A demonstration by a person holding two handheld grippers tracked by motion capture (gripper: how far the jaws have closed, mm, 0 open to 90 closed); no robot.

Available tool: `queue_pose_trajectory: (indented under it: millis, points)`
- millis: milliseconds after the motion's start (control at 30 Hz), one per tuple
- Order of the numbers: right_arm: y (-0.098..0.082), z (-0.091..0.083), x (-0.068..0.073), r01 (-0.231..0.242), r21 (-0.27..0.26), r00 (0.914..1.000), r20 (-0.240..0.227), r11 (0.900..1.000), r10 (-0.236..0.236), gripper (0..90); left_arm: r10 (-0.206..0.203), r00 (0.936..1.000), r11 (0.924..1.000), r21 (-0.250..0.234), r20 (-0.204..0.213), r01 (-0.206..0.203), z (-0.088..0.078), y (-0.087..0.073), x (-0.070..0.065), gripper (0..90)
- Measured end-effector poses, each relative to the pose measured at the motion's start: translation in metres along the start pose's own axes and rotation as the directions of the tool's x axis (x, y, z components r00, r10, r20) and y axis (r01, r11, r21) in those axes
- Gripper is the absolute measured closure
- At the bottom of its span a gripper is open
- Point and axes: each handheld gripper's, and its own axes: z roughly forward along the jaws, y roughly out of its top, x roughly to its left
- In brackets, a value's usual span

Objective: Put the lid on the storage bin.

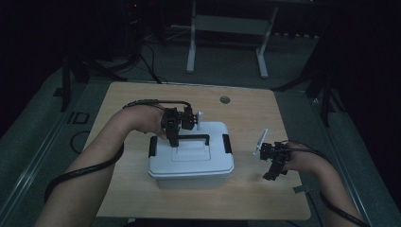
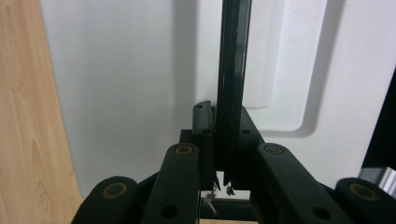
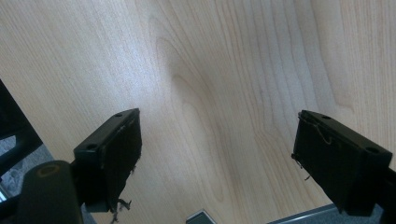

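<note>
Wooden table point(image 1: 142, 198), centre: white box point(image 1: 191, 165), black handle point(image 1: 191, 137) running left–right.
We find left gripper point(image 1: 174, 141) clamped on handle's left end; right gripper point(image 1: 273, 169) agape, idle nr right edge.

We see a pale wooden surface point(image 1: 142, 189) with a small round grommet point(image 1: 224, 99) near its far edge, and a white-legged frame point(image 1: 227, 47) standing on the floor beyond.

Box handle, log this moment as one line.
left gripper: shut on handle | box: lid on, on table | right gripper: open, over bare table
</note>
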Motion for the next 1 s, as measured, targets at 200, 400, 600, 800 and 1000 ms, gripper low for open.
queue_pose_trajectory:
  millis: [200, 400, 600, 800, 1000]
  points:
    - [0.001, -0.001, 0.001, 0.003, 0.001, 1.0, 0.001, 1.0, -0.003, 14.9, -0.003, 1.0, 1.0, -0.003, 0.001, 0.003, 0.006, 0.003, 0.004, 83.6]
    - [0.001, -0.001, 0.001, 0.004, 0.001, 1.0, 0.0, 1.0, -0.004, 14.9, -0.003, 0.9997, 1.0, 0.005, 0.022, 0.003, 0.012, 0.002, 0.004, 83.6]
    - [0.004, 0.001, 0.001, 0.01, 0.005, 0.9999, -0.003, 1.0, -0.01, 15.0, -0.009, 0.9995, 0.9999, 0.01, 0.031, 0.008, 0.021, 0.002, 0.011, 83.6]
    - [0.007, 0.005, 0.001, 0.017, 0.01, 0.9998, -0.007, 1.0, -0.017, 15.0, -0.011, 0.9992, 0.9999, 0.003, 0.038, 0.011, 0.022, 0.002, 0.012, 83.3]
    - [0.01, 0.005, 0.002, 0.024, 0.01, 0.9997, -0.008, 1.0, -0.024, 14.9, -0.015, 0.9999, 0.9999, -0.004, 0.008, 0.015, 0.021, 0.001, 0.013, 76.1]
